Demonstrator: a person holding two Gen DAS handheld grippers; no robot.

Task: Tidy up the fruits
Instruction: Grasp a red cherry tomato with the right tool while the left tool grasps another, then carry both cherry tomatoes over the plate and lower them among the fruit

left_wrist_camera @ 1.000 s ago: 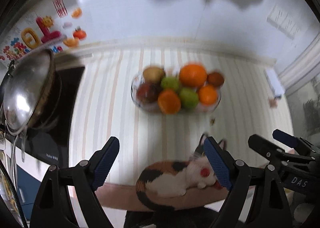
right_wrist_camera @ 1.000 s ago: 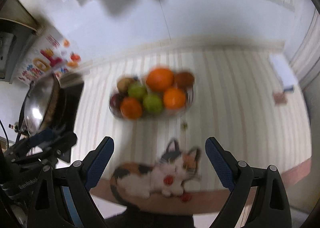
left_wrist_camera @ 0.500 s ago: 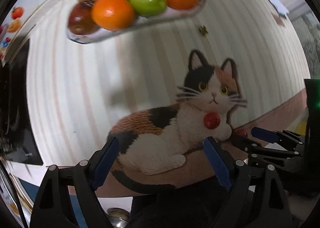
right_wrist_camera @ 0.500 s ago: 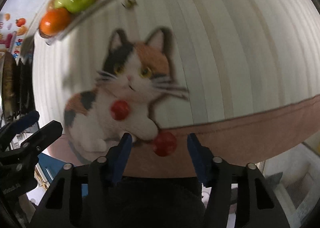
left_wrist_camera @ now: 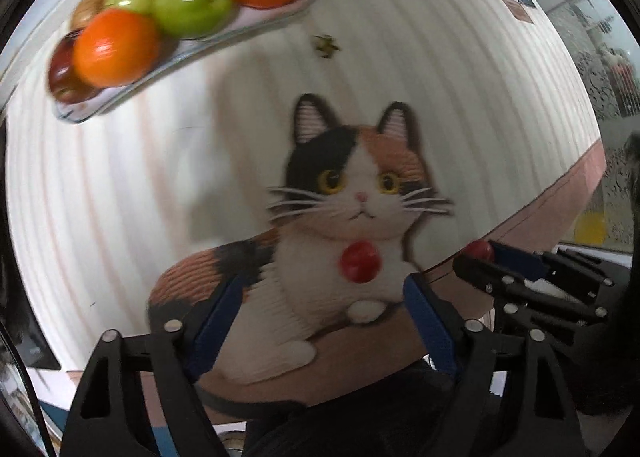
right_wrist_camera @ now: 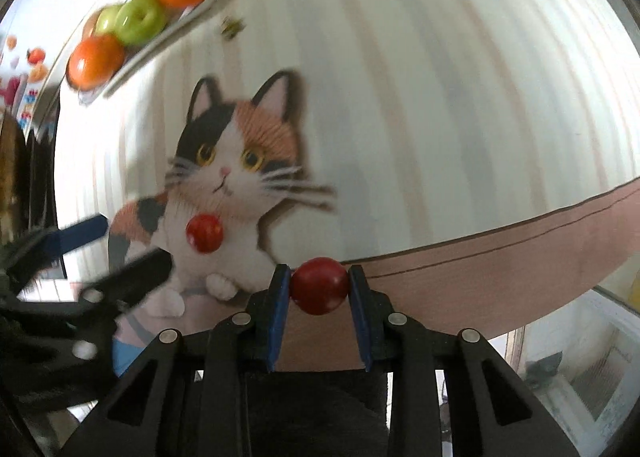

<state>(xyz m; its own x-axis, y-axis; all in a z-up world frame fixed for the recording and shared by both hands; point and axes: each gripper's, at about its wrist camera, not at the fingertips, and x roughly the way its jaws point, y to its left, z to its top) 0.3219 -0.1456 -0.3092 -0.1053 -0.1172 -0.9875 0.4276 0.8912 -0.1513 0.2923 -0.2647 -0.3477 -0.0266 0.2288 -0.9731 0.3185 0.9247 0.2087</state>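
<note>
My right gripper point(right_wrist_camera: 319, 289) is shut on a small red round fruit point(right_wrist_camera: 319, 285) at the near edge of the table mat; the fruit also shows in the left wrist view point(left_wrist_camera: 479, 250). A second small red fruit point(right_wrist_camera: 204, 233) lies on the cat picture's chest, and shows in the left wrist view point(left_wrist_camera: 359, 260). My left gripper point(left_wrist_camera: 320, 321) is open and empty, low over the cat picture, just short of that fruit. A glass plate point(left_wrist_camera: 200, 47) at the far left holds oranges point(left_wrist_camera: 116, 47), green apples point(left_wrist_camera: 192, 5) and darker fruit.
A striped mat with a calico cat picture point(left_wrist_camera: 352, 197) covers the table; its pink border point(right_wrist_camera: 500, 257) runs along the near edge. A small greenish stem piece point(left_wrist_camera: 326, 45) lies near the plate. The left gripper point(right_wrist_camera: 80, 257) shows at the right view's left side.
Both grippers dropped low toward the mat's near edge. My right gripper closed from wide open onto the red fruit at the edge. The left gripper stayed open.
</note>
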